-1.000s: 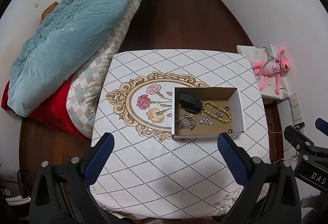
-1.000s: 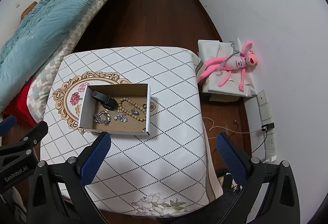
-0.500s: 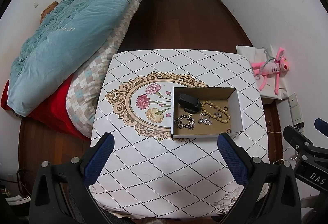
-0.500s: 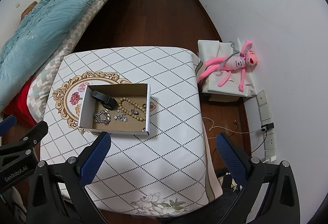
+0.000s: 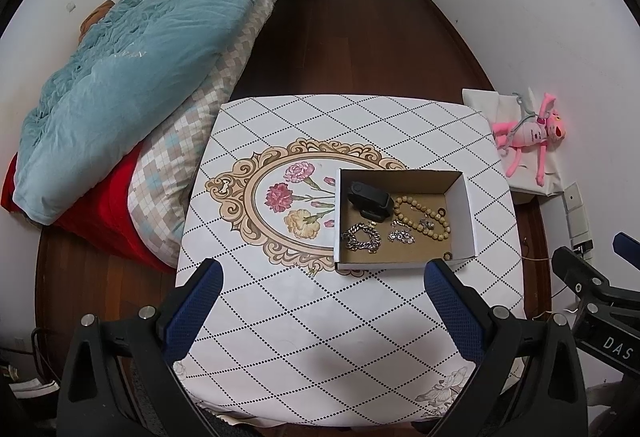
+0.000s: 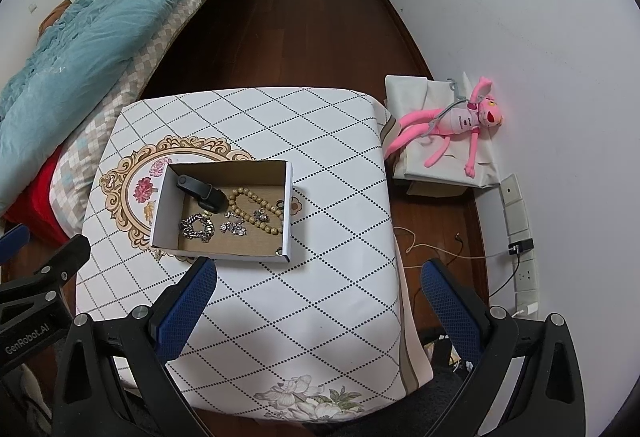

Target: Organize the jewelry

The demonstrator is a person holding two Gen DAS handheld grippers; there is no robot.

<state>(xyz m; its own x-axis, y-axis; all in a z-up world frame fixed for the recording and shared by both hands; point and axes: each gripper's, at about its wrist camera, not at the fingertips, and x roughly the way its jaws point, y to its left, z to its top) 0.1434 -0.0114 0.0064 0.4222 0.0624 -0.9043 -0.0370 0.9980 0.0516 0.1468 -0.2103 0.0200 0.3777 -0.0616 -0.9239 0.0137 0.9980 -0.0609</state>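
Observation:
A shallow white cardboard box (image 5: 466,213) (image 6: 160,209) rests on the patterned table (image 5: 312,321) (image 6: 304,289). Inside lie a black wristband (image 5: 370,199) (image 6: 202,191), a wooden bead bracelet (image 5: 422,221) (image 6: 256,211), a silver chain bracelet (image 5: 362,237) (image 6: 196,229) and small silver pieces (image 5: 402,236) (image 6: 235,227). My left gripper (image 5: 324,307) hangs open high above the table's near side, in front of the box. Just as high, my right gripper (image 6: 320,301) stands open over the table's near right edge. Neither holds anything.
A bed with a teal quilt (image 5: 132,49) (image 6: 80,17) borders the table on the left. A pink plush toy (image 5: 528,135) (image 6: 452,129) lies on a white bundle by the right wall. Wall sockets and cables (image 6: 520,249) sit low on the right. Dark wood floor (image 5: 352,45) stretches beyond.
Almost nothing differs; the view shifts very slightly, both grippers stay open and the jewelry in the box has not moved.

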